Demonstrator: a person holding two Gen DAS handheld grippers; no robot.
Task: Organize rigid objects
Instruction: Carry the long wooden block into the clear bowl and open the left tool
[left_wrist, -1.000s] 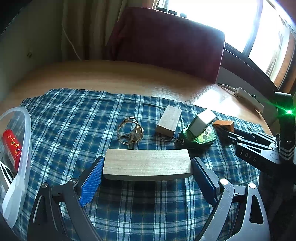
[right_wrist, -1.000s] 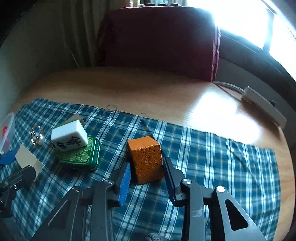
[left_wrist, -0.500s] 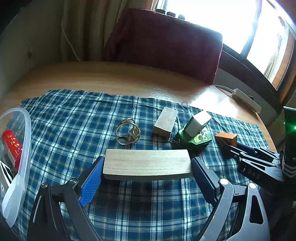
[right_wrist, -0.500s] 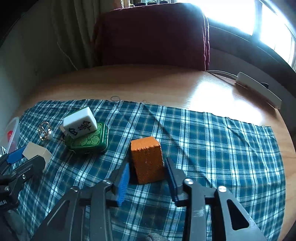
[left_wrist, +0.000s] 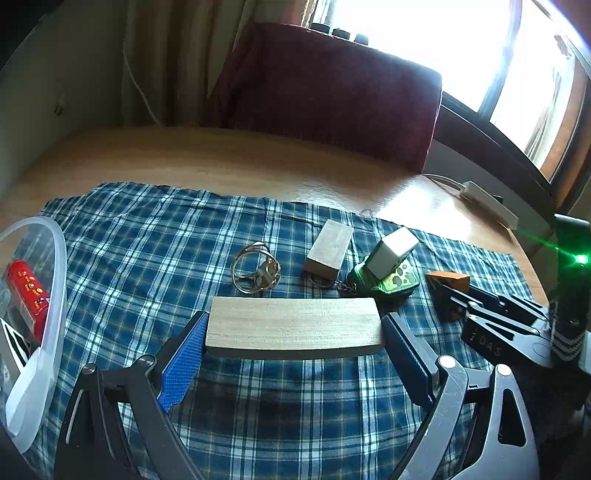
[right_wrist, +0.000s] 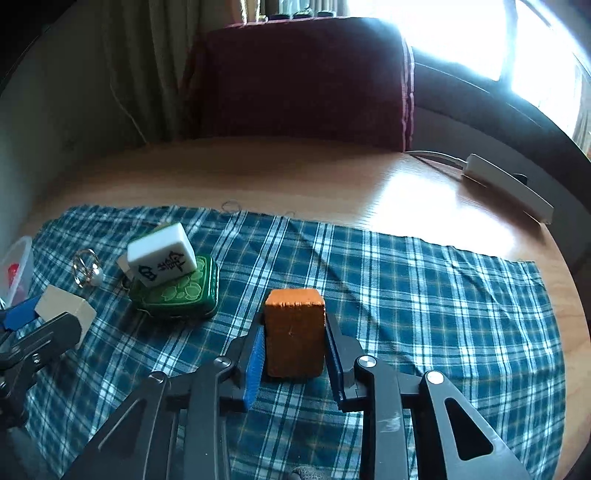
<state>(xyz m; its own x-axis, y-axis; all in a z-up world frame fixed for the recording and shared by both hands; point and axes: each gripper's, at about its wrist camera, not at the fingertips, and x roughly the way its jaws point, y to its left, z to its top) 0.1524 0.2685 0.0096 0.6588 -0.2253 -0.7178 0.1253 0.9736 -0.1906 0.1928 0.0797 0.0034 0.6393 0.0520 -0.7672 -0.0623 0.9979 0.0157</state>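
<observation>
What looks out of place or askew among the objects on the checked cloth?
The white mahjong tile lies tilted on the lid of the green patterned tin, leaning to one side instead of lying flat on the blue checked cloth. Nothing looks spilled or damaged.

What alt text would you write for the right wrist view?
Right tongs grip an orange wooden block over a blue plaid cloth. To the left, a white mahjong tile leans on a green patterned tin.
</observation>
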